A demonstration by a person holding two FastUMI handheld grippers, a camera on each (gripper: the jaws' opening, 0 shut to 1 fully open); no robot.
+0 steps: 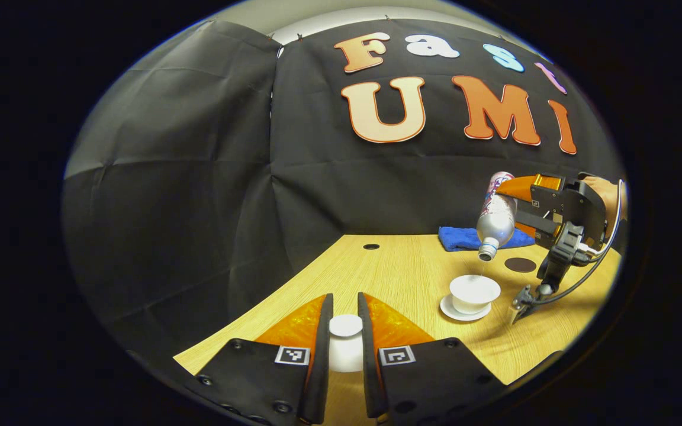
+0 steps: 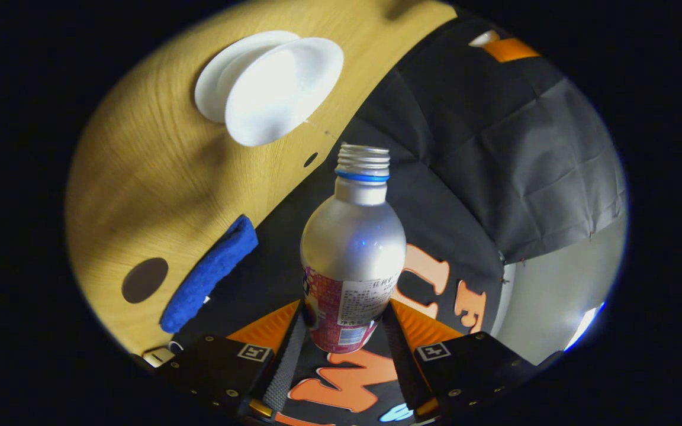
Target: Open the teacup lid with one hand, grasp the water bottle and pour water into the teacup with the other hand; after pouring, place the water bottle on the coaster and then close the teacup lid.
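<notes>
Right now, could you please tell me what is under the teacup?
A white saucer sits under the teacup on the table. The cup covers the saucer's middle, so only its rim can be seen.

blue cloth (image 1: 470, 238) at far table edge, wooden table (image 1: 400, 272), small round hole (image 1: 370, 246)

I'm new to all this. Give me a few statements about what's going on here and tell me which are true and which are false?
1. The water bottle is tipped, neck down, above the teacup. True.
2. The right tool grips the bottle by its neck. False: its fingers press near the bottle's base.
3. The lid sits on the teacup. False: it is held between the left tool's fingers, away from the open cup.
4. The teacup stands on a white saucer. True.
5. The bottle stands on the dark coaster. False: the coaster lies bare on the table.
</notes>
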